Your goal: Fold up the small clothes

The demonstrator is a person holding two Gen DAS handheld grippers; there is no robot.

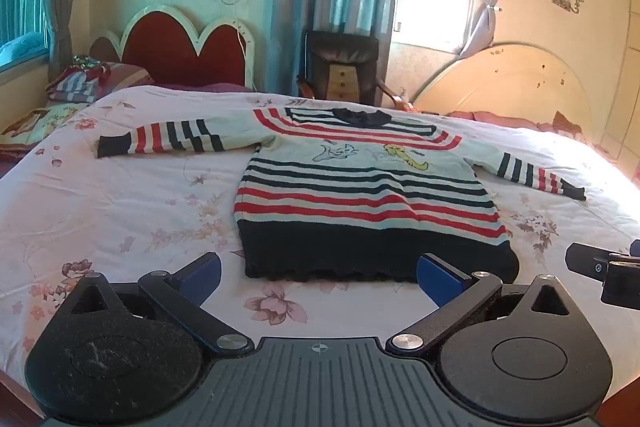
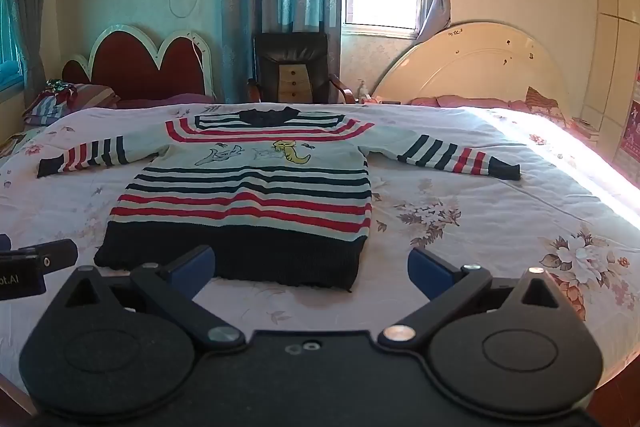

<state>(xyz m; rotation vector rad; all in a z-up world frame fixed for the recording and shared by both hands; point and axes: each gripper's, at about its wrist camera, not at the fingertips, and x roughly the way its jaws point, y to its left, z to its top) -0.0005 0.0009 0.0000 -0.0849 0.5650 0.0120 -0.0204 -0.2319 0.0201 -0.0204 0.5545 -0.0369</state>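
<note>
The only writing I could read was on the left gripper's body at the left edge of the right wrist view: pale letters ending in "ot.AI", the start cut off by the frame. The sweater (image 1: 360, 195) carried no words I could make out, only two small cartoon figures across the chest, one outlined in blue and one yellow.

The sweater lay flat and face up on the floral bedspread (image 1: 120, 207), both sleeves stretched out to the sides, collar toward the far headboards and its dark hem nearest me. It was striped in navy, red and pale cream.

My left gripper (image 1: 318, 273) hung just short of that hem with its blue-padded jaws spread wide and nothing between them; the hem sat in line with the gap, a strip of bare bedspread in front of it. My right gripper (image 2: 310, 269) was likewise wide open and empty, hovering near the hem's right corner, so the sweater sat ahead and somewhat to its left. Neither gripper touched the cloth. The two grippers were side by side, each showing at the edge of the other's view.
</note>
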